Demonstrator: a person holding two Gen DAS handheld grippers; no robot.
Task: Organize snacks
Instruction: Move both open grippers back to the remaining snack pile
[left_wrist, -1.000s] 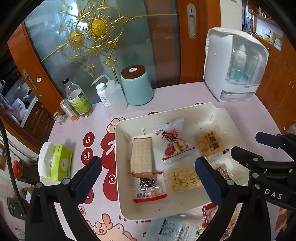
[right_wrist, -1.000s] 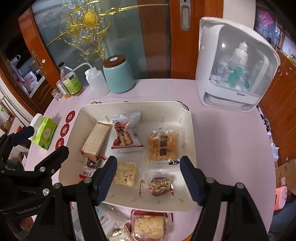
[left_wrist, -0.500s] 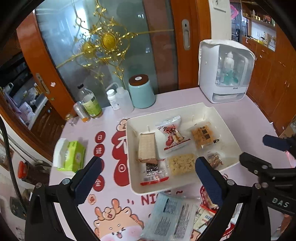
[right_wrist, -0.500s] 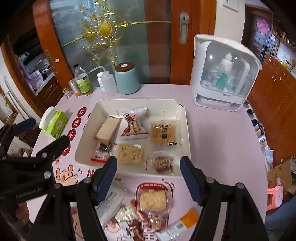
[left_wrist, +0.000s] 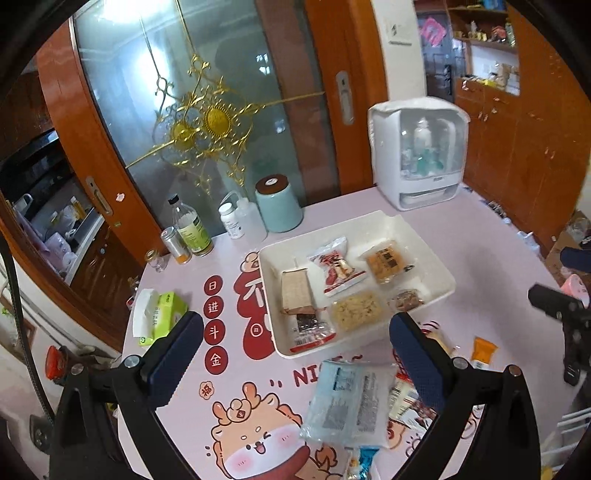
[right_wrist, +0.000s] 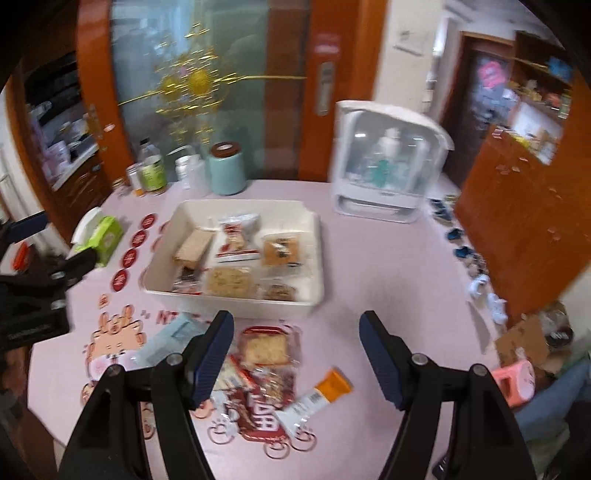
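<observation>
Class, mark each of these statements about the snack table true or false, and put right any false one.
1. The white tray holds several wrapped snacks. True.
2. The right gripper is clamped on a snack. False: its jaws stand open with nothing held.
3. The orange-ended bar lies inside the tray. False: it lies on the table, outside the tray on the near side.
4. The teal jar stands beyond the tray, near the glass door. True.
5. The left gripper is open and empty. True.
</observation>
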